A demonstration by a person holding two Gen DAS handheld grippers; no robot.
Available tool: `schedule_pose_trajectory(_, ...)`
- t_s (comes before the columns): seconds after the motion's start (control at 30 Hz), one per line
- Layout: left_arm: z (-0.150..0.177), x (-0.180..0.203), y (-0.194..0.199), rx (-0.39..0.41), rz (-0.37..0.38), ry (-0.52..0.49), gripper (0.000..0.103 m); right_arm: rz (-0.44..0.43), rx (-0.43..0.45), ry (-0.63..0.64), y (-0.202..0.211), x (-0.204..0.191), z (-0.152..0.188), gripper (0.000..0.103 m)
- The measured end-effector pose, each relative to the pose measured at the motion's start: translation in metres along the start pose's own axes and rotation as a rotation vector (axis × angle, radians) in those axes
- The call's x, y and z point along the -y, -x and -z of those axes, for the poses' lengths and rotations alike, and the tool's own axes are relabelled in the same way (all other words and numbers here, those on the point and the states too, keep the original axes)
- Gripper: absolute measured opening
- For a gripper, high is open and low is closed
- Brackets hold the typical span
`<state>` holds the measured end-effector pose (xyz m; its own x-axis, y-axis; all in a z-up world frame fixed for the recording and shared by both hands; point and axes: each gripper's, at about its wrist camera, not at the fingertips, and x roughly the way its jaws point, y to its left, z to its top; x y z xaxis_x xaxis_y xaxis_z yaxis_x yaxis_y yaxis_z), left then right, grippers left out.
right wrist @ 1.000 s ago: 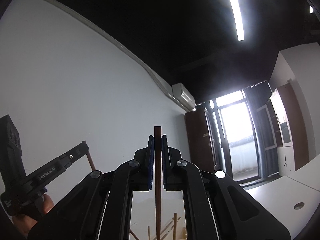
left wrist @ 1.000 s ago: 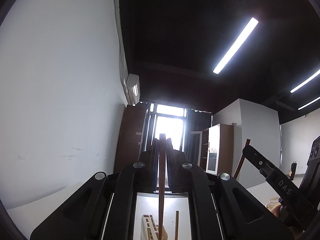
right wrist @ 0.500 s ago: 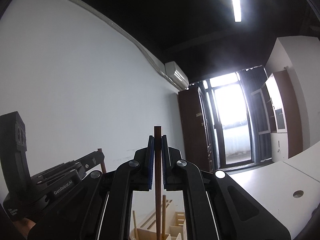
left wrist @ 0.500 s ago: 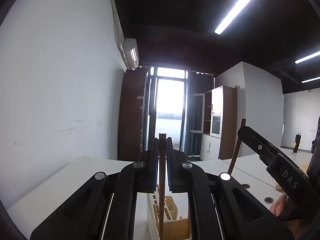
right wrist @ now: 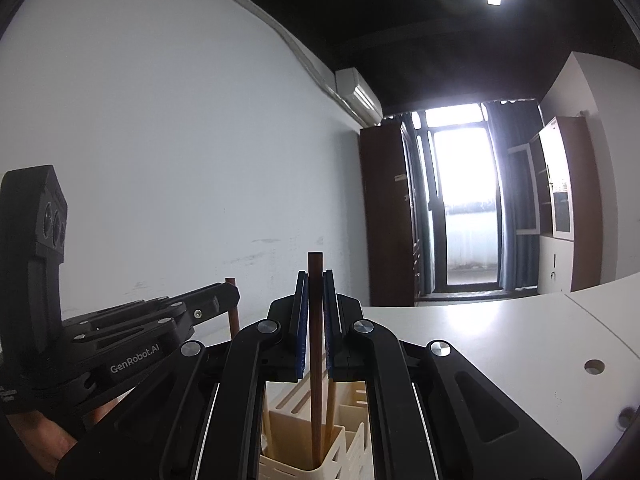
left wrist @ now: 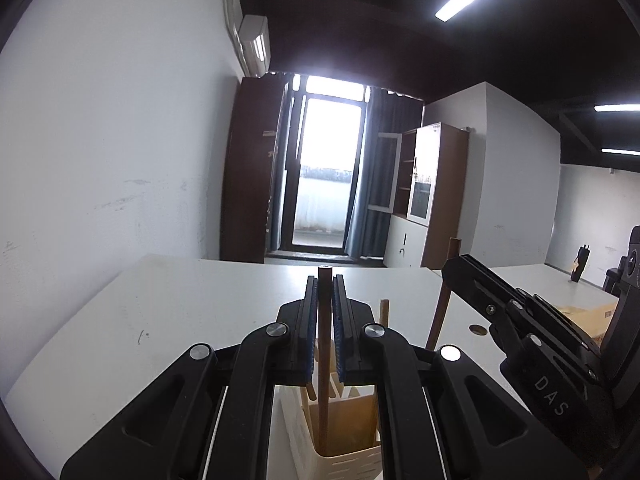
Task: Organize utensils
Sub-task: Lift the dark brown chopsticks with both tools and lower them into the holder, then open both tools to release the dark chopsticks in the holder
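Both grippers are closed, each clamping one dark wooden chopstick upright between its blue pads. Left gripper [left wrist: 325, 320] holds its chopstick [left wrist: 323, 360] so that the top end stands just above the fingertips and the shaft runs down below the jaws. Right gripper [right wrist: 315, 320] holds a second, square-topped chopstick [right wrist: 315, 340] in the same manner.

Step in hand, as judged: insertion of both chopsticks into the cream utensil holder [right wrist: 336, 440], which stands on the white table [right wrist: 500, 340] directly beneath and slightly ahead of each gripper. The lower end of each chopstick appears to sit inside a compartment; how deep it reaches cannot be told. Lighter wooden sticks [left wrist: 384, 316] stand in the holder just beside the left gripper's fingertips.

Next move, as judged: lower each gripper until the chopstick seats, then open the jaws and withdraw upward, clear of the neighbouring sticks.
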<state>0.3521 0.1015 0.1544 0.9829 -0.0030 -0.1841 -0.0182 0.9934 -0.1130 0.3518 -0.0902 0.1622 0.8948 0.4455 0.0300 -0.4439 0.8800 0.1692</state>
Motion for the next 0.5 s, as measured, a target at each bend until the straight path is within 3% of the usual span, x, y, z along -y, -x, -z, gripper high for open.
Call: schedule_pose_trajectory(0.5, 0.01, -0.015, -0.019, -0.075, -0.007, 0.011, 0.007, 0.004, -0.141, -0.027, -0.019, 0.011, 0.015, 0.008)
